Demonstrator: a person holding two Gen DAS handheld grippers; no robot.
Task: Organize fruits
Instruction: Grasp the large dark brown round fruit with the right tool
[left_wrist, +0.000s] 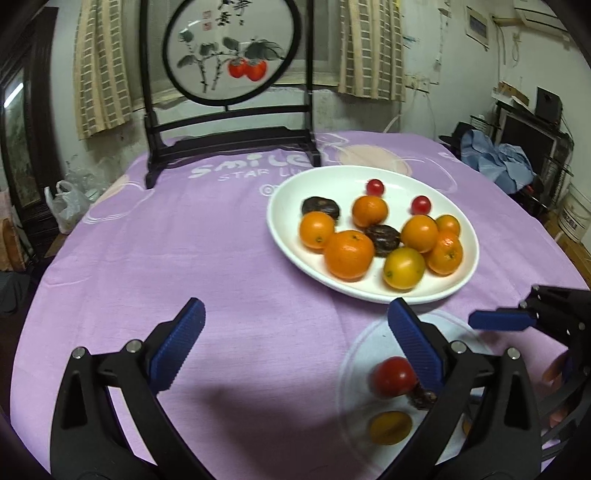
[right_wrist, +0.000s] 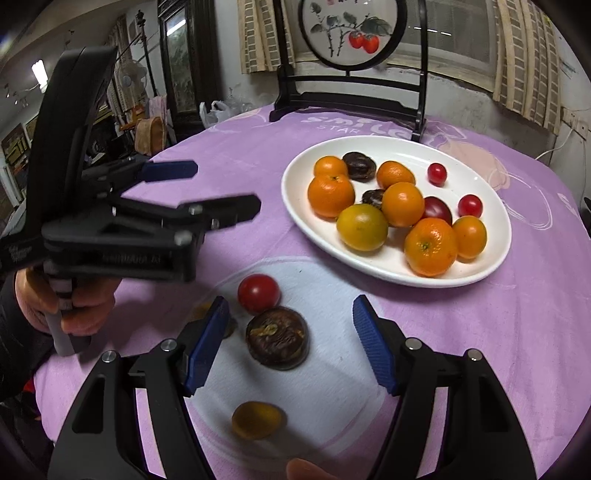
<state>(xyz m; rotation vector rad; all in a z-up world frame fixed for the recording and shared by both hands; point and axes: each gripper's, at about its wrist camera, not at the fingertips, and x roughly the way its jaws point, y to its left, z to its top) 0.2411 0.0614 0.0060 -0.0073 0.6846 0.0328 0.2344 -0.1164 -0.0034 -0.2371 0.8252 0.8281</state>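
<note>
Right tool (right_wrist: 288, 343) stands wide open and empty, above a dark round fruit (right_wrist: 277, 338) on the clear plate (right_wrist: 332, 369), beside a red tomato (right_wrist: 258, 293). Left tool (left_wrist: 295, 350) likewise open, empty. Remaining fruit fills the white dish (right_wrist: 491, 266). Risk: round fruit may roll off the desk (left_wrist: 221, 240) if nudged.

Painted screen (left_wrist: 229, 55) on purple tablecloth (left_wrist: 207, 229)

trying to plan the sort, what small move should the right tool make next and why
Probably lower the right tool and close on the dark round fruit: its jaws are open and empty, the fruit lies between them on the clear plate, and the left tool hangs open off to the side.
</note>
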